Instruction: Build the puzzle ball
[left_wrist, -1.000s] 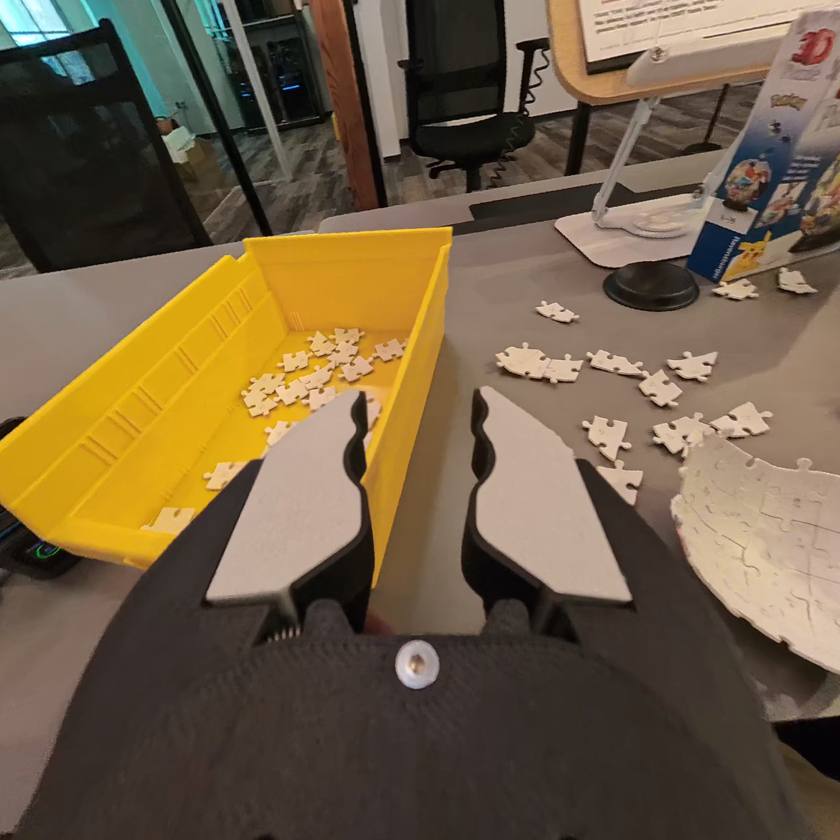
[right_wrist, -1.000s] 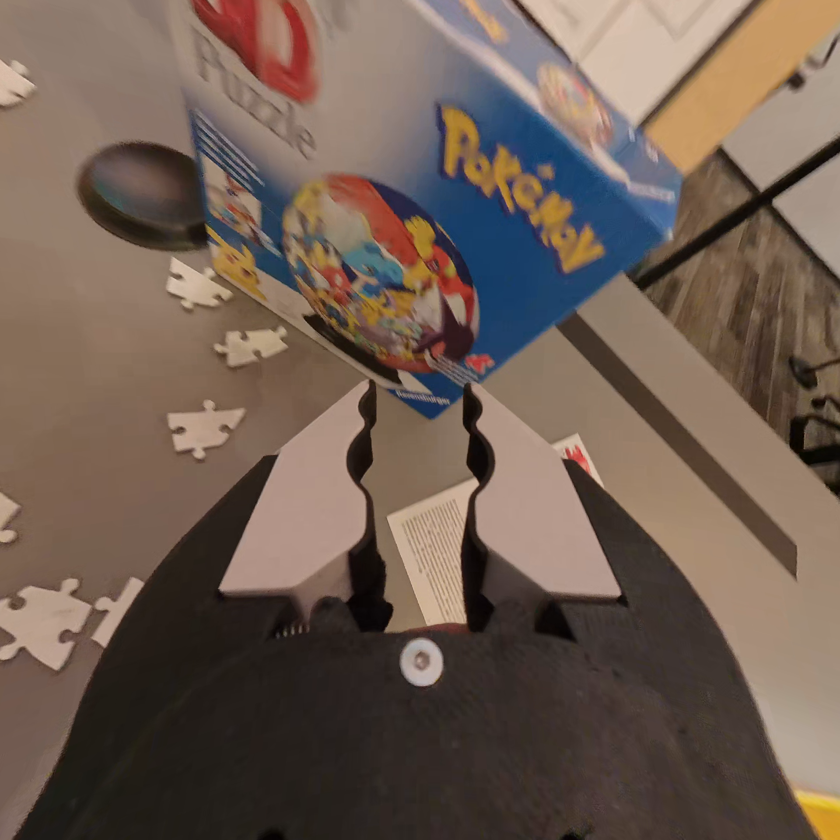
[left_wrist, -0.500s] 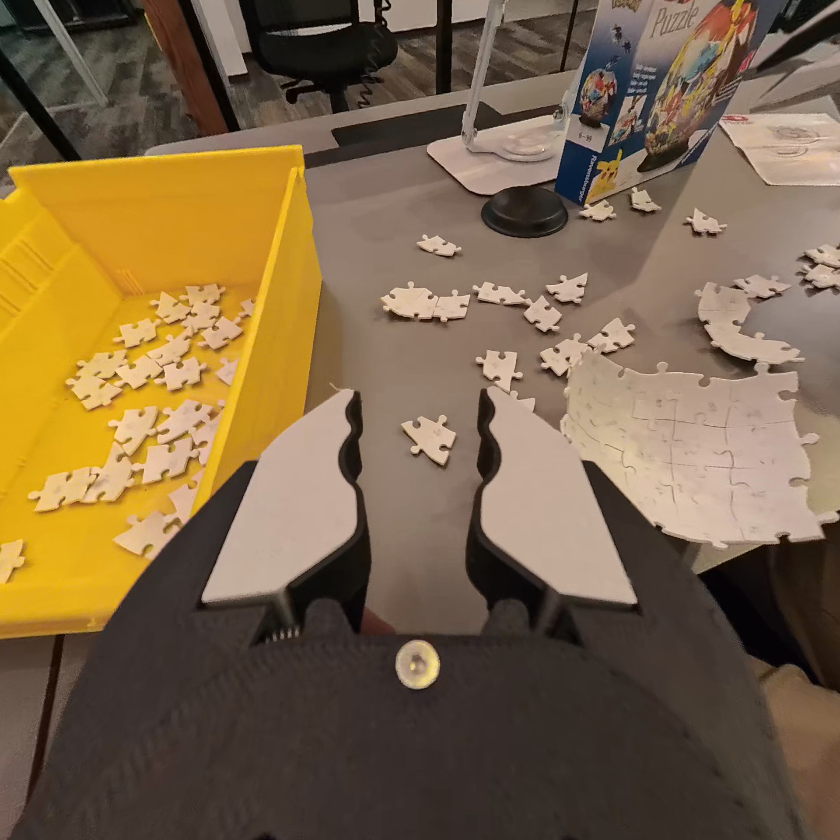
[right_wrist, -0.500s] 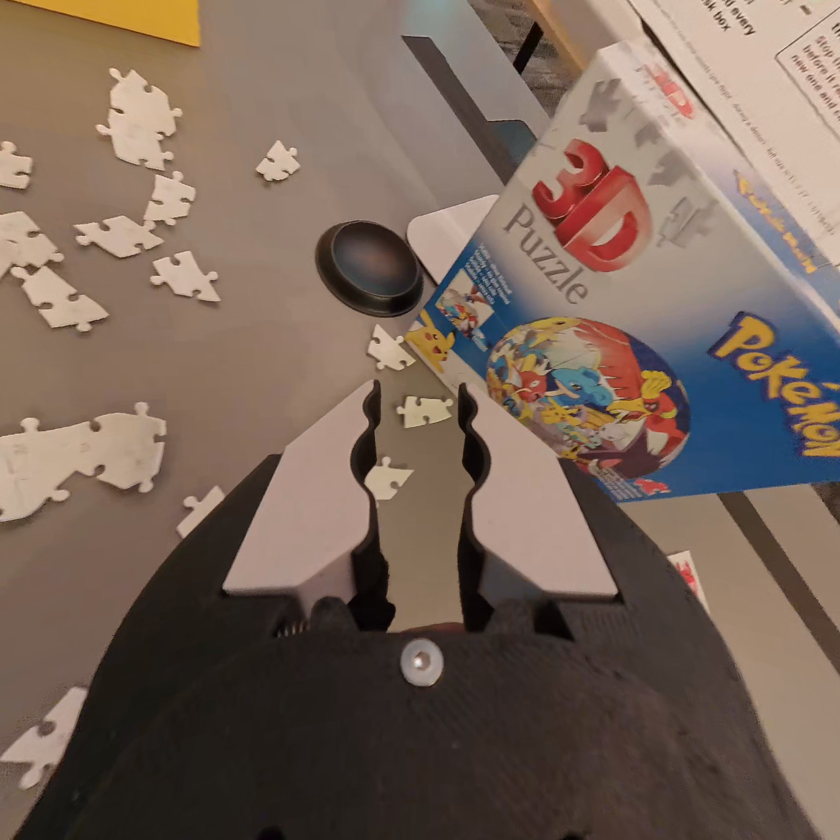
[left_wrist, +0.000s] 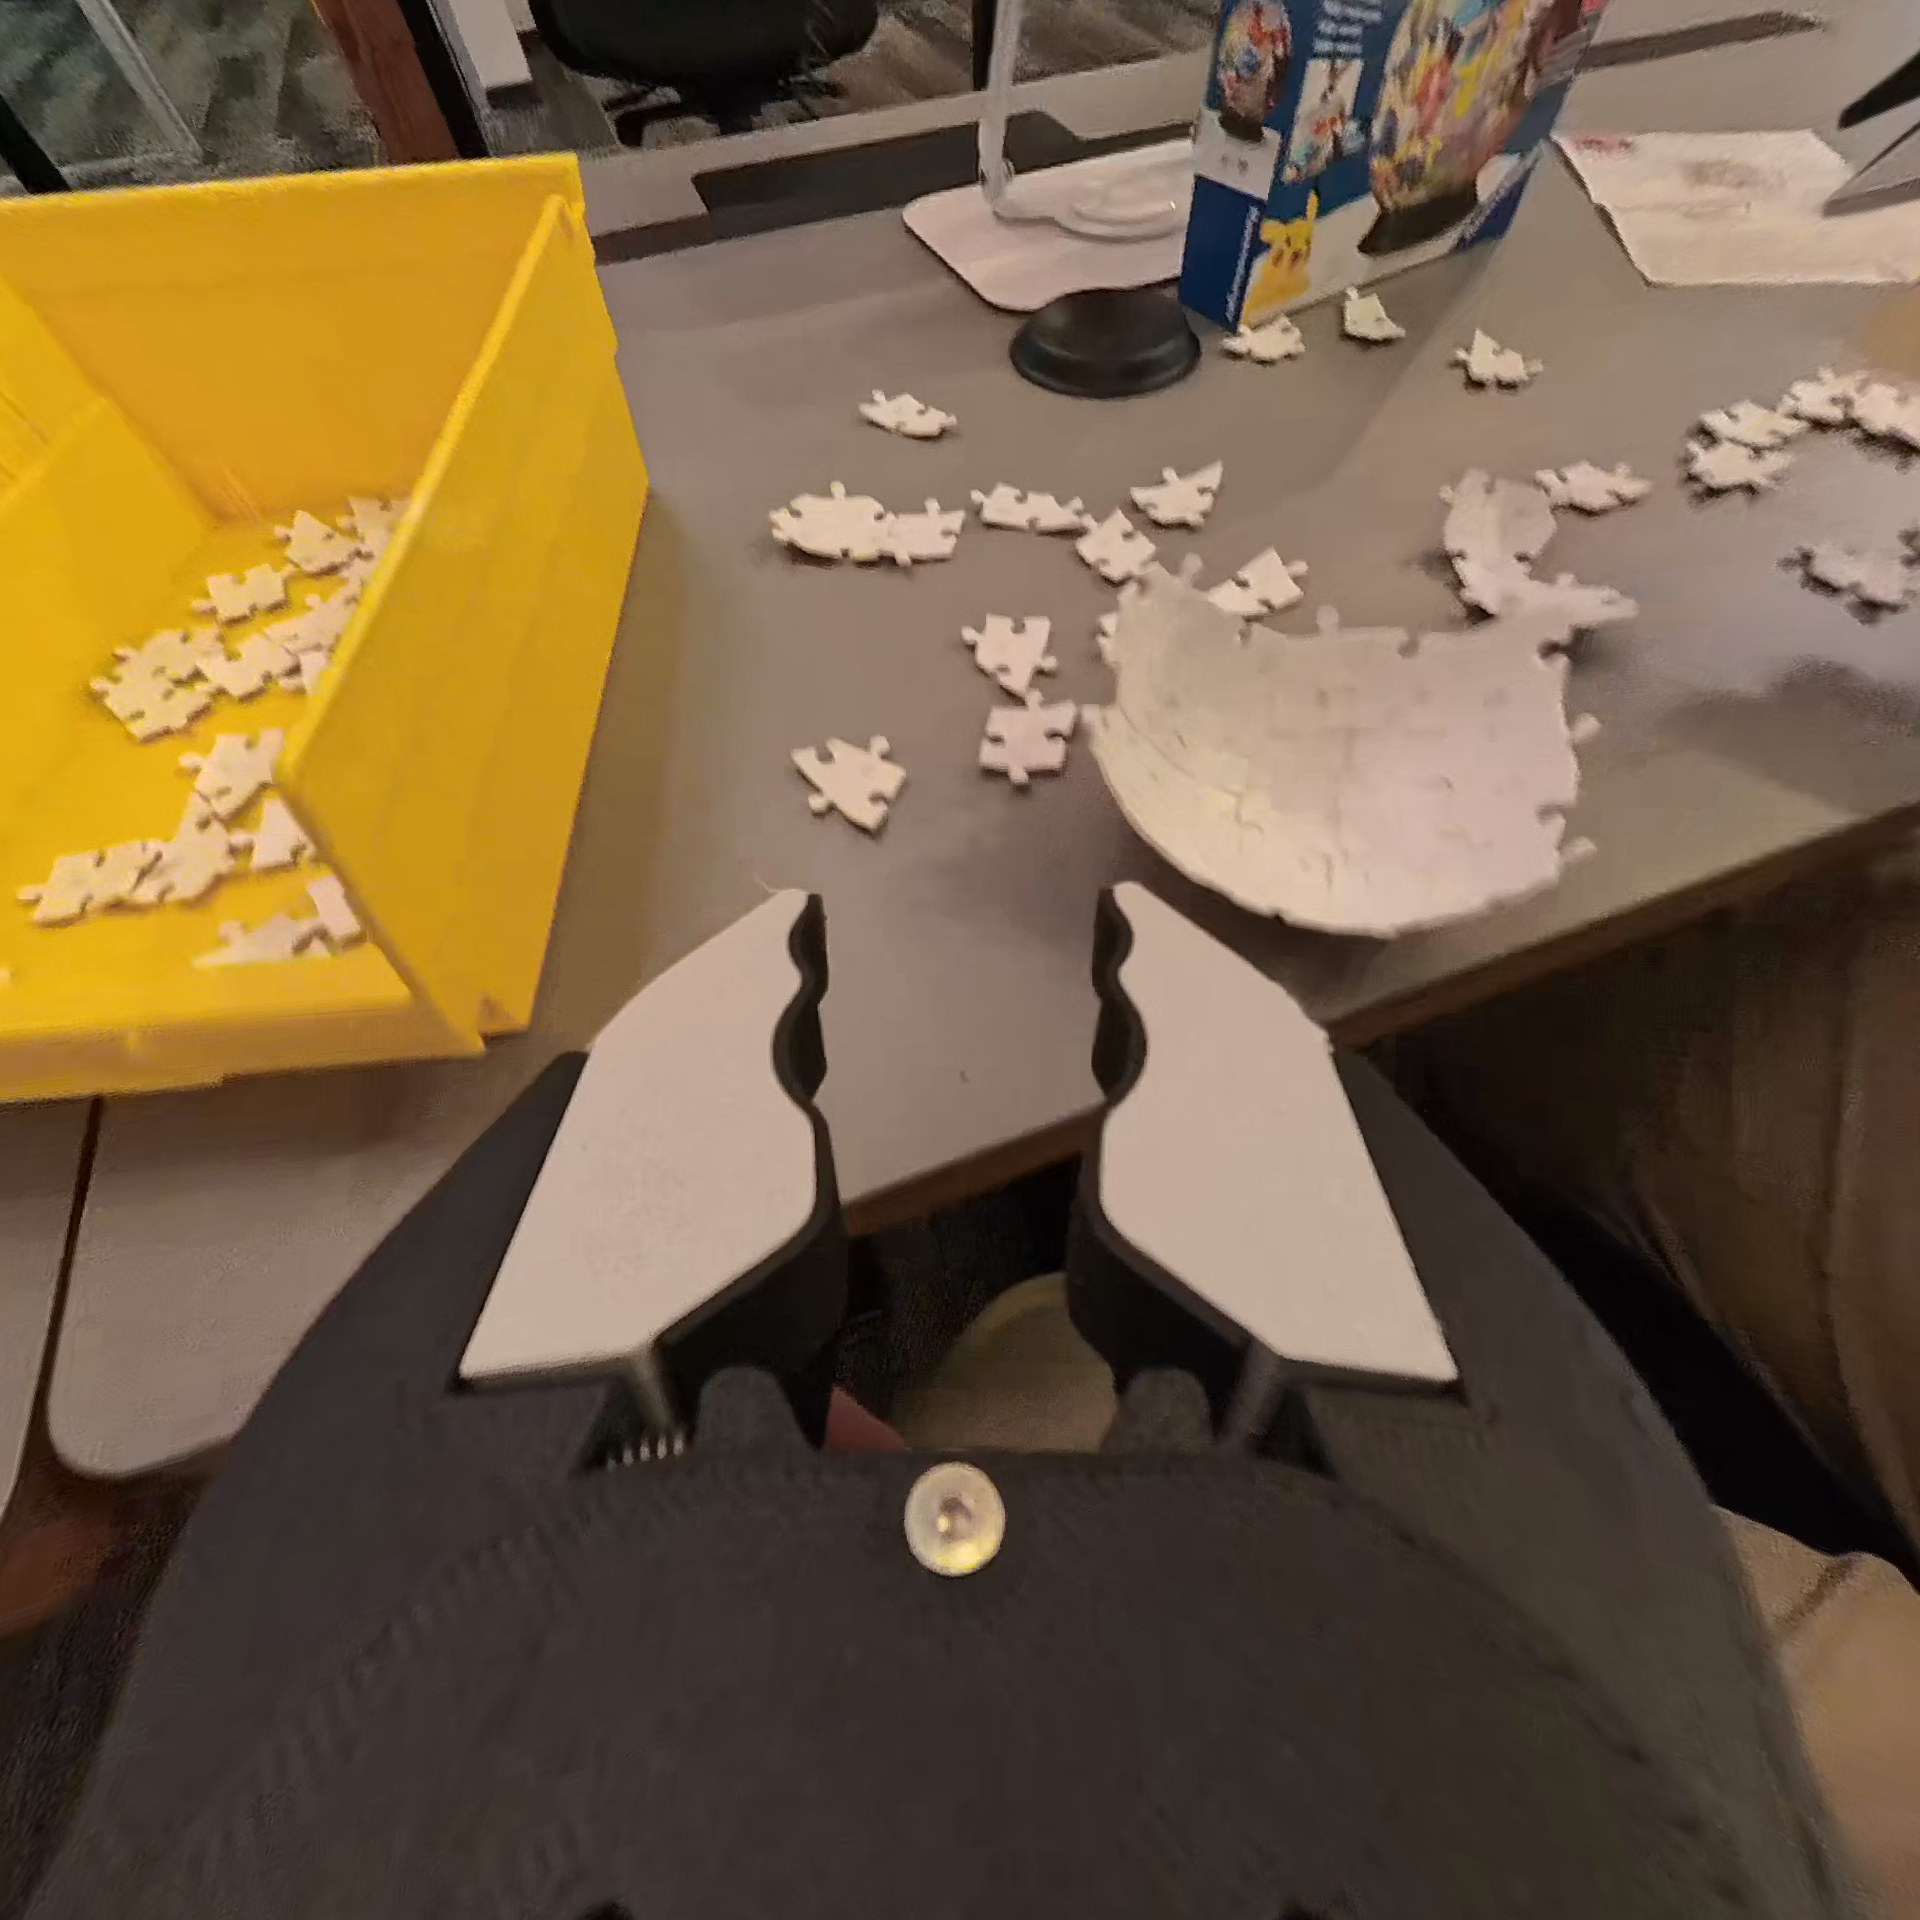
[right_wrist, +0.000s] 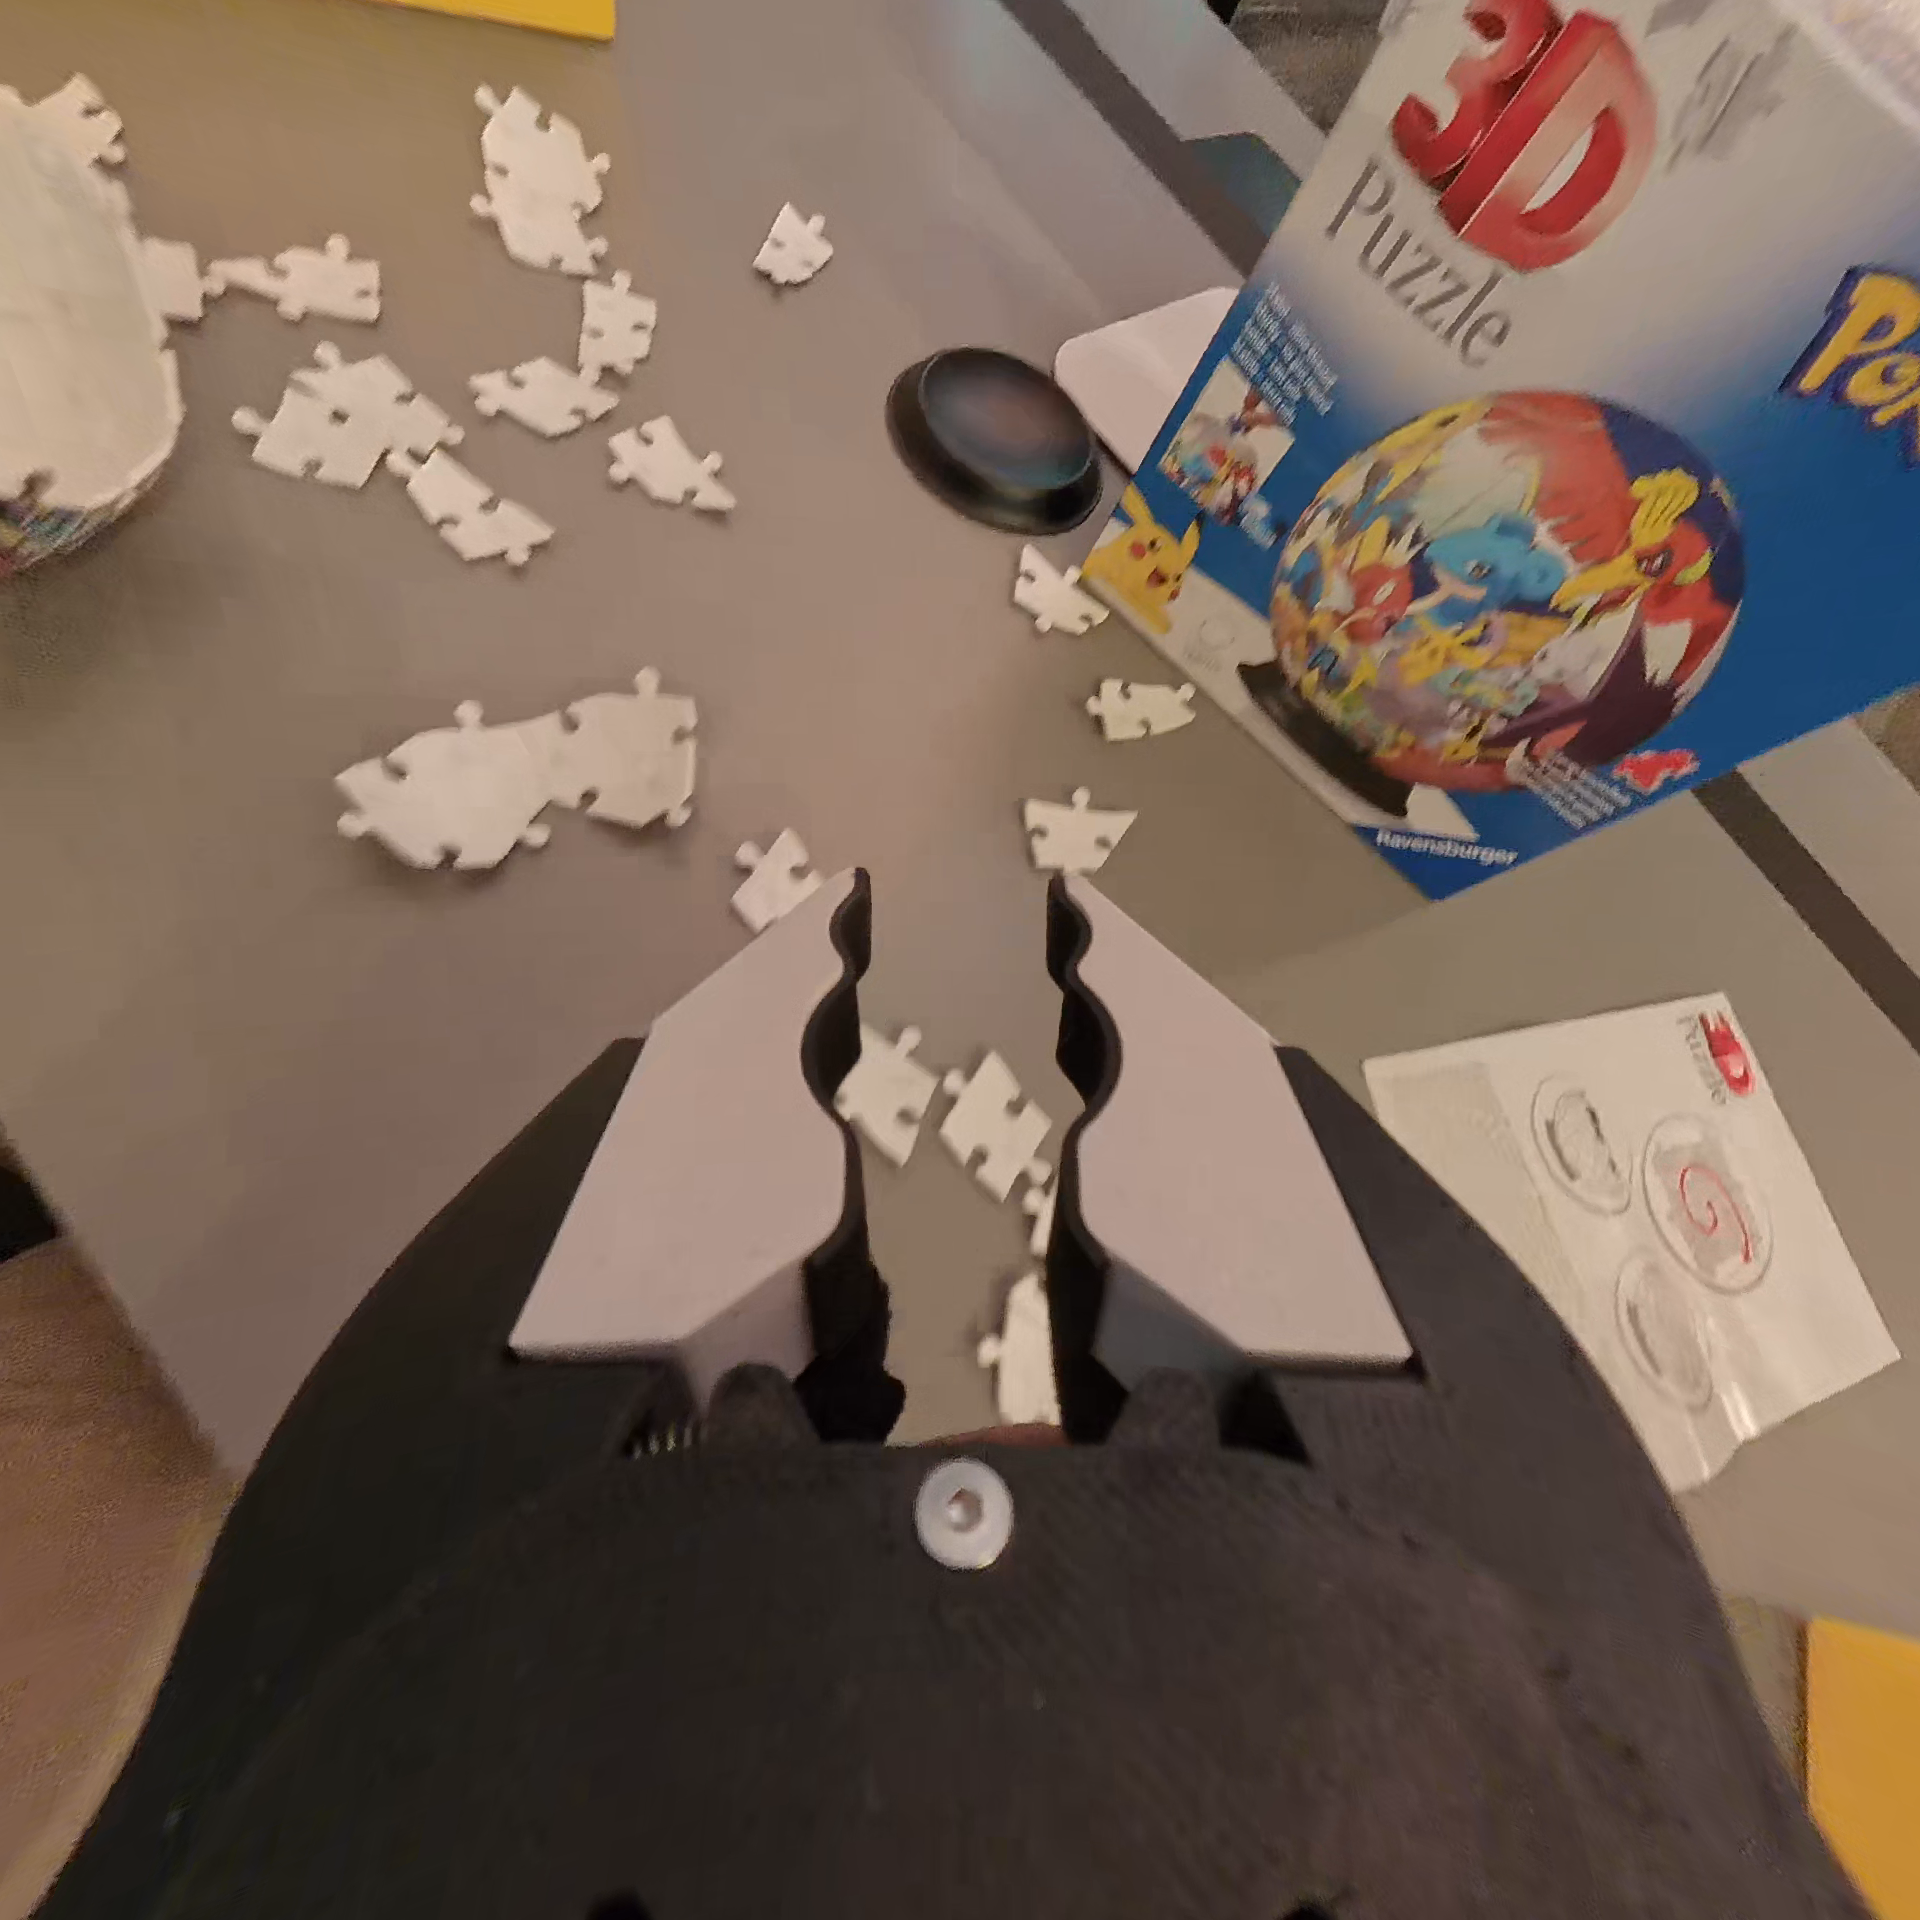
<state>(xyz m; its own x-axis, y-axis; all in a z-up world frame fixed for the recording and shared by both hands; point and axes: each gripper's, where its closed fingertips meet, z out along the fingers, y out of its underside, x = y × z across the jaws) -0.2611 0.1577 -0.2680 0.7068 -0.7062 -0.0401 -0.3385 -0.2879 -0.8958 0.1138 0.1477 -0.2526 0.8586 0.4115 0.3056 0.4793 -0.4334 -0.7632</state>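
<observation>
In the left wrist view, the open yellow plastic bin (left_wrist: 312, 582) fills the upper left of the frame, with a scatter of white puzzle pieces (left_wrist: 208, 665) lying face down on its floor. At lower centre the left gripper (left_wrist: 961, 914) hangs above the near edge of the grey worktop (left_wrist: 727, 343), its jaws spread and empty. To the right of centre rests the curved, bowl-like shell of joined white pieces (left_wrist: 1340, 769), the part of the puzzle ball built so far, close to the worktop's near edge, with loose single pieces (left_wrist: 850, 774) strewn to its left and behind it. A short arc of joined pieces (left_wrist: 1507, 551) lies at the upper right, and the blue cardboard puzzle box (left_wrist: 1382, 135) stands at the top right beside a round black stand (left_wrist: 1107, 343).

In the right wrist view, the shell's edge shows at the upper left, a flat strip of joined pieces (right_wrist: 520, 779) at centre left, and the right gripper (right_wrist: 956, 883) at centre, jaws parted and holding nothing above two loose pieces (right_wrist: 992, 1122). A folded instruction sheet (right_wrist: 1631, 1205) lies at the lower right.

The ball looks less than half built. The shell sits near the edge and could be knocked off by a careless reach; pinching it hard might pop its joints apart. Thin flat pieces may slip from the jaws.
</observation>
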